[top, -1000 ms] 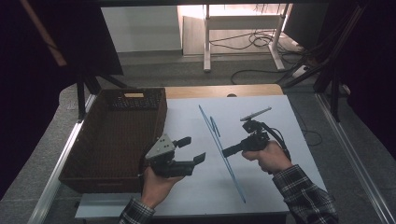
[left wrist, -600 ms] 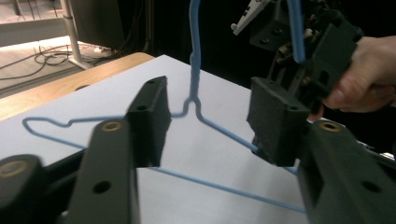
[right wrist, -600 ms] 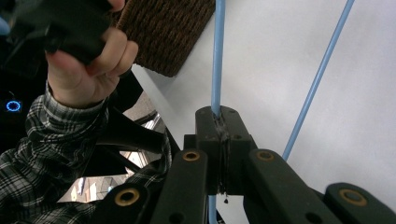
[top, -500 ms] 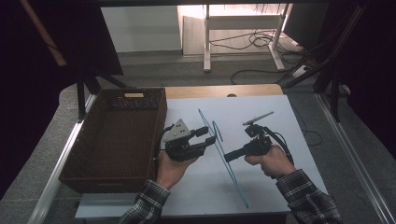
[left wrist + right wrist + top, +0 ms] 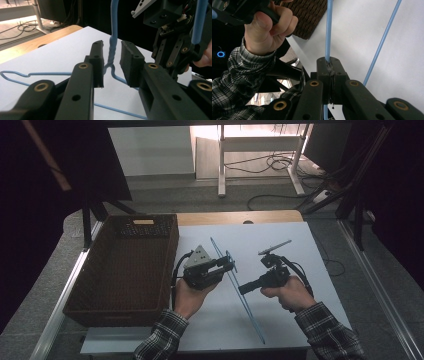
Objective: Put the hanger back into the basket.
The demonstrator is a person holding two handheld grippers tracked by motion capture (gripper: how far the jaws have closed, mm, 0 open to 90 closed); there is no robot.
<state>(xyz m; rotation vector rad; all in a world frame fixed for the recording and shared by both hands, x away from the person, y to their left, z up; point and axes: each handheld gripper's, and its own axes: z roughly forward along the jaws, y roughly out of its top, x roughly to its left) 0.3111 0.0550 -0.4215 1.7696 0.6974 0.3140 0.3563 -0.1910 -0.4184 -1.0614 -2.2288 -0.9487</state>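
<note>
Left tool (image 5: 227,266) moved from beside basket (image 5: 125,265) to hanger (image 5: 235,285), jaws just closing, narrowed around twisted neck, pads not yet pressing. Hanger raised on edge over worktop (image 5: 280,235), clamped by its wire in right tool (image 5: 329,75). Two-tool hold nearly complete; transfer to basket likely remaining.
</note>
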